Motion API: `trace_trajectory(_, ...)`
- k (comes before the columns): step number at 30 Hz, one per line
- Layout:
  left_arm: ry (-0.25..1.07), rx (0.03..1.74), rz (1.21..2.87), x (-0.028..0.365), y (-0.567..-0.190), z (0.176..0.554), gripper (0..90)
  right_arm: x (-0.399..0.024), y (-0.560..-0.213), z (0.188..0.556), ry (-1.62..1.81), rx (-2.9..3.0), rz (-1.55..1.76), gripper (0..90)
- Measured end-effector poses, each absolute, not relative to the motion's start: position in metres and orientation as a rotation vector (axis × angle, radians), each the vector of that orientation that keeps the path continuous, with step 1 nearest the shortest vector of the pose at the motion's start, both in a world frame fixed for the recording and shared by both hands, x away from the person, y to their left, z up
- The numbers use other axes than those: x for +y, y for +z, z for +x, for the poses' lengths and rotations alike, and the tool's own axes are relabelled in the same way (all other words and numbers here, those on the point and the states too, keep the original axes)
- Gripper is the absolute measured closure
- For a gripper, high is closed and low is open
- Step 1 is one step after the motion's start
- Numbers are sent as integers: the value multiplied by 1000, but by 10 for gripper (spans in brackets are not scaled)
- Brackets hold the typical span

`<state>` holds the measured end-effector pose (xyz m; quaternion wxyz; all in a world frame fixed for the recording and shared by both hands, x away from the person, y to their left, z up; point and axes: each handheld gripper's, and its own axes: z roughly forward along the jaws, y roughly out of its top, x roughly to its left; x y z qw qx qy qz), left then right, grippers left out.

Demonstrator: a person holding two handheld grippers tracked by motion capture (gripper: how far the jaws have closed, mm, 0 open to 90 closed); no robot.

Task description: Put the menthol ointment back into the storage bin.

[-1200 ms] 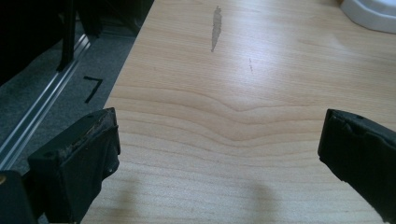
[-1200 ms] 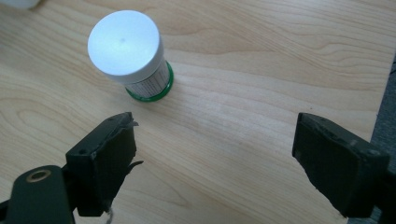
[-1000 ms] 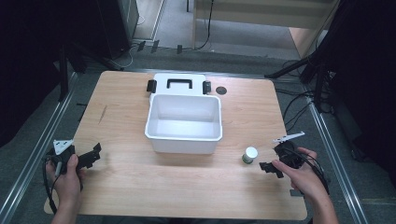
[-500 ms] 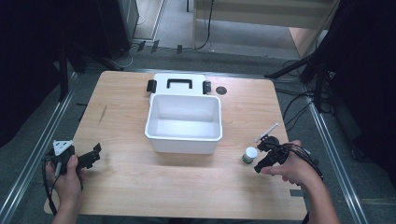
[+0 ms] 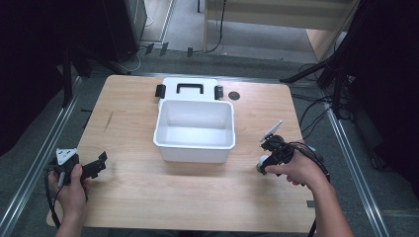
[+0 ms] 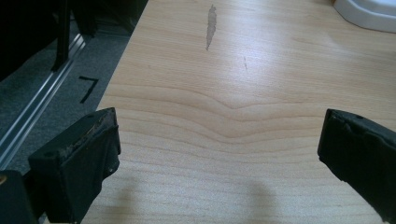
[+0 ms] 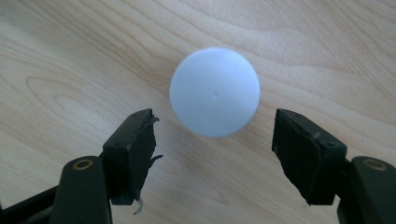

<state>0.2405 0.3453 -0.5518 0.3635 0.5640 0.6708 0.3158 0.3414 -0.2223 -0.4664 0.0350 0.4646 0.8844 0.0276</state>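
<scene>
A small bottle (image 5: 259, 168) with a round white cap (image 7: 215, 91) stands on the wooden table (image 5: 148, 197), right of the white bin (image 5: 192, 145). My right gripper (image 5: 265, 164) points down over it. In the right gripper view the cap lies between the two jaws, and my right gripper (image 7: 215, 133) is open with a gap on each side of the cap. Its jaws have just been closing. Near the table's front left corner my left gripper (image 5: 101, 162) rests low over bare wood. In its own view my left gripper (image 6: 222, 135) is wide open with nothing in it.
The white bin stands mid-table with nothing inside. Its white lid (image 5: 197, 81), with a black handle and clips, lies behind it. A small black disc (image 5: 234, 95) sits right of the lid. Metal rails and cables run along the floor on both sides.
My right hand has moved left to the bottle and turned the gripper down over it, with the jaws narrower. The left hand has stayed put.
</scene>
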Motion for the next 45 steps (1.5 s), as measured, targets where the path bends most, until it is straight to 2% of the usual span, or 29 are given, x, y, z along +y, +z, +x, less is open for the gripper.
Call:
trace_trajectory(12, 799, 1724, 1458, 346, -552, 241, 2, -213, -473, 356, 62, 2713, 1503, 425)
trace_trajectory(17, 801, 1723, 1461, 345, -552, 241, 2, -209, -475, 360, 41, 2706, 1496, 507)
trace_trajectory(30, 801, 1720, 1467, 345, -552, 242, 2, -208, -461, 361, 56, 2753, 1444, 515)
trace_trajectory(45, 787, 1721, 1463, 346, -552, 242, 2, -184, -402, 377, 61, 2822, 1286, 515)
